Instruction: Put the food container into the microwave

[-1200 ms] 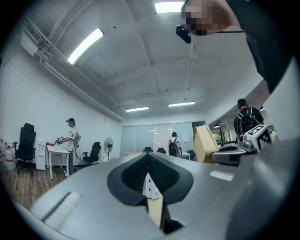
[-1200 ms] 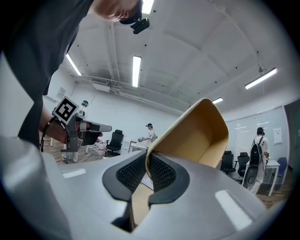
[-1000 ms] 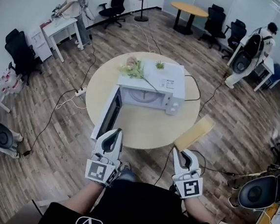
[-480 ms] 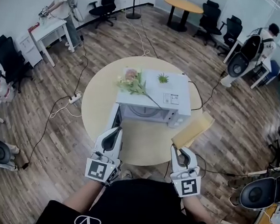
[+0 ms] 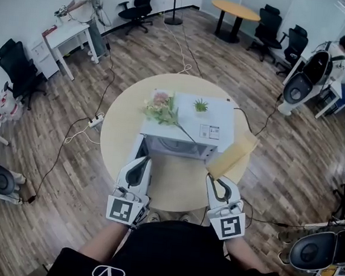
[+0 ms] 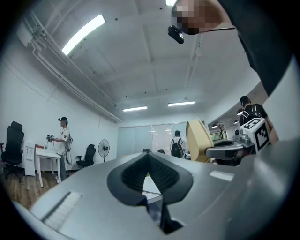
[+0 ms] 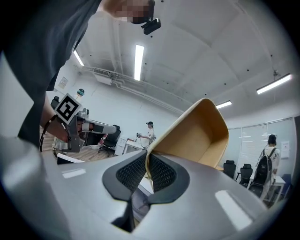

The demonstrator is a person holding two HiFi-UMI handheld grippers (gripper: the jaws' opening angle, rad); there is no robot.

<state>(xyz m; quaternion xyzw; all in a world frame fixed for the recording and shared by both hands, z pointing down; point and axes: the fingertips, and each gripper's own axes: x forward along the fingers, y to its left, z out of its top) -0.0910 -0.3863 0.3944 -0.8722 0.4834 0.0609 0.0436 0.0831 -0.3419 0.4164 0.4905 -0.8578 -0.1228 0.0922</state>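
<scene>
Food container carried nearer microwave, rim pinched between right gripper jaws, left gripper jaws together, empty

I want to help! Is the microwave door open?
Open: the microwave door swings outward at the left, baring the inside.

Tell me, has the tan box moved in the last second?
Yes. The food container, held by the right gripper, has shifted left toward the microwave, now overlapping its front right corner.

I read no print here. On microwave top, label: too small to read. On black shirt, white emblem: symbol, no letters.
</scene>
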